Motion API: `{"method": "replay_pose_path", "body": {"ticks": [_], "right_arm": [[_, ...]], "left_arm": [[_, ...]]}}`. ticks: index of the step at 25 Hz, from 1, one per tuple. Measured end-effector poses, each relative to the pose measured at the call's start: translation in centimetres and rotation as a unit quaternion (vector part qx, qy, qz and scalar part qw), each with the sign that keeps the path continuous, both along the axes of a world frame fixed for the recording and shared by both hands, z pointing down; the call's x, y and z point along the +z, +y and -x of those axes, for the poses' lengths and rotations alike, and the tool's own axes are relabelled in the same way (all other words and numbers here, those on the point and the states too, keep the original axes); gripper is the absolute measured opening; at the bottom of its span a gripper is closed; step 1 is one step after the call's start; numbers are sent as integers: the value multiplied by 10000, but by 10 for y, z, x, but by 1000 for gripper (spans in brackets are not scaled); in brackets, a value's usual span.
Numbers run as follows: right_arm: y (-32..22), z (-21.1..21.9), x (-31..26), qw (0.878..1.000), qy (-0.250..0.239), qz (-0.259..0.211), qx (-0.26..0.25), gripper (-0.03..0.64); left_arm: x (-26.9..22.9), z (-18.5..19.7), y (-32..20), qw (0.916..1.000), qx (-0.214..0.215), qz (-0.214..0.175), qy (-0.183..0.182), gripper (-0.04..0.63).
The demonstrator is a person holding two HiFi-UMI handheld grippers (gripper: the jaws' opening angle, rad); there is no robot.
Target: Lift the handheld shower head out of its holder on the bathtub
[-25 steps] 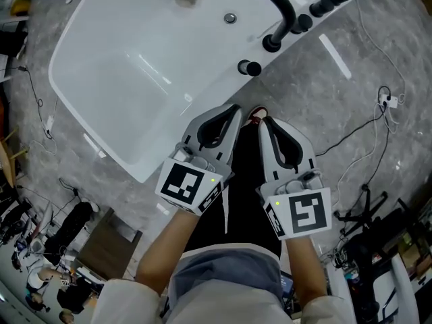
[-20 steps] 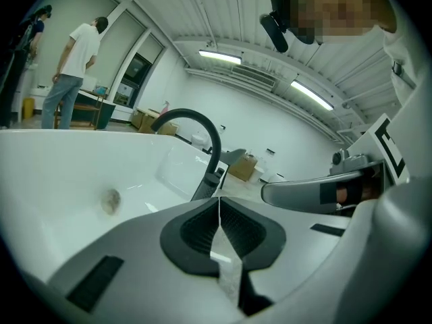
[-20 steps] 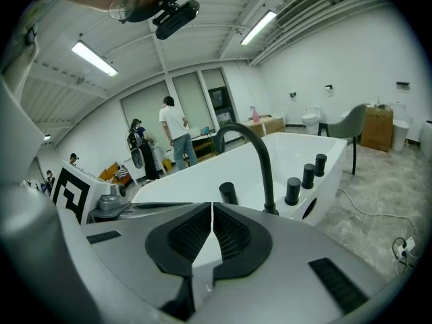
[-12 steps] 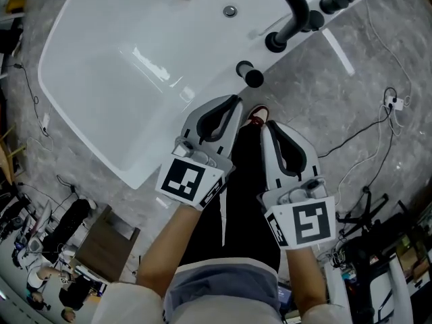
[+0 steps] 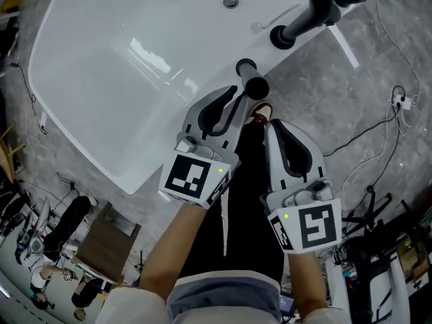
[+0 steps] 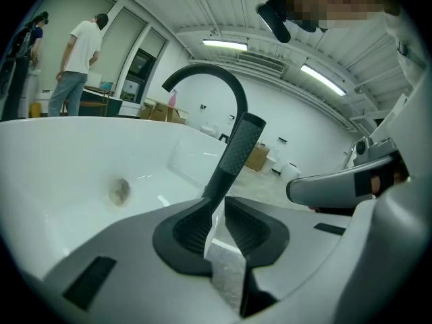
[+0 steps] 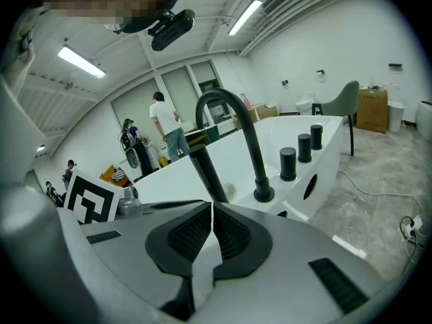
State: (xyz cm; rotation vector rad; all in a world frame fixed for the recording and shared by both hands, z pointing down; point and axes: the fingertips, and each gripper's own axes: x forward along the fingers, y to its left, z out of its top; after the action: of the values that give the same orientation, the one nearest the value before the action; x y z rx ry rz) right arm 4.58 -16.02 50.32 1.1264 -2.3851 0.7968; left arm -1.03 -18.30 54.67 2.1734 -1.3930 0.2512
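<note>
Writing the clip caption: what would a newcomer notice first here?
A big white tub fills the head view's upper left, a black arched spout on its rim at top right. The black shower head stands upright on the near rim, just past the tips of the left gripper, whose jaws are opening with nothing between them. The right gripper sits beside it, jaws together.

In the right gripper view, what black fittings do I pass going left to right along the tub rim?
handheld shower head → faucet base → first knob → second knob → third knob
</note>
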Motion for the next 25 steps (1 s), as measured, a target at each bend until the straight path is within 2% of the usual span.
{"method": "replay_pose_path", "body": {"ticks": [4, 8, 13, 17, 22, 25], "right_arm": [[-4, 0, 12, 10000, -28, 13, 24, 20], [-8, 0, 20, 9999, -68, 57, 87, 20], [-9, -1, 26, 9998, -114, 106, 122, 20], [-9, -6, 31, 9998, -118, 109, 129, 20], [-15, -10, 32, 9997, -114, 94, 169, 20], [-18, -12, 33, 9997, -121, 97, 175, 20]], "left_arm": [[13, -3, -4, 9998, 87, 25, -159, 75], [26, -8, -8, 9990, 116, 371, -202, 107], [36, -10, -16, 9989, 194, 300, -305, 124], [39, -13, -20, 9984, 63, 395, -396, 127], [45, -13, -30, 9967, 287, 78, -756, 134], [47, -15, -33, 9968, 303, 105, -732, 138]]}}
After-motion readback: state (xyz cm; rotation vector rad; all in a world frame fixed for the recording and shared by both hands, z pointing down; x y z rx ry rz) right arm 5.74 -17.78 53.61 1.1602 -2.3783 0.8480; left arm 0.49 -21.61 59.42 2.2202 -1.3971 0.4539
